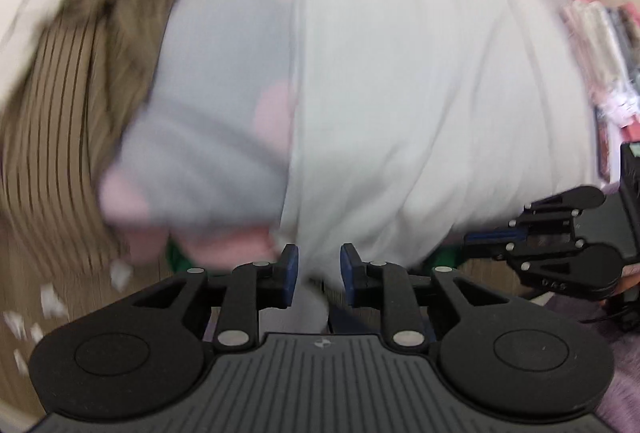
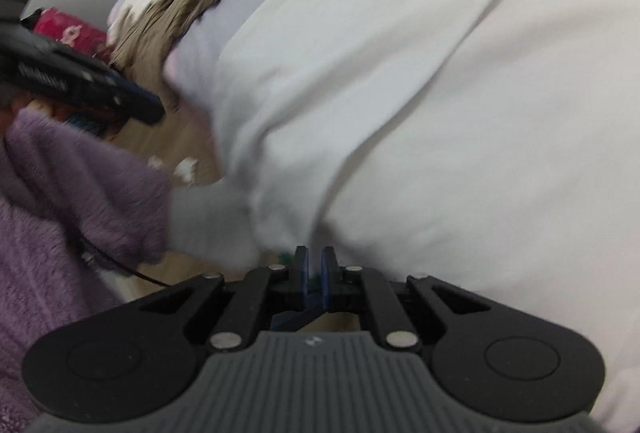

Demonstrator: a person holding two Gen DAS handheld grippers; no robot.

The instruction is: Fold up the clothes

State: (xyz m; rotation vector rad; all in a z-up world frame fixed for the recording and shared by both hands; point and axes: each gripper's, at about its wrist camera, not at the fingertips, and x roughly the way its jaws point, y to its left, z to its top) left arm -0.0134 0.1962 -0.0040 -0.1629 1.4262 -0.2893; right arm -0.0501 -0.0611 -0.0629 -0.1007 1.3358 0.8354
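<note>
A large white garment (image 1: 420,93) lies spread over the surface and fills most of both views (image 2: 400,93). A grey piece with pink spots (image 1: 224,73) lies along its left side. My left gripper (image 1: 318,269) stands open at the garment's near edge, and a loose fold of white cloth hangs between the pads without being pinched. My right gripper (image 2: 315,265) sits at the near hem a little further right, its jaws parted by a narrow slit with no cloth in it. The right gripper (image 1: 480,237) shows at the right in the left wrist view.
A brown striped garment (image 1: 60,113) is bunched at the left. Small white scraps (image 1: 120,273) lie on the wooden surface (image 1: 80,297). Something green (image 1: 180,261) peeks from under the cloth. A purple fleece sleeve (image 2: 60,193) and a red item (image 2: 68,27) are at the left.
</note>
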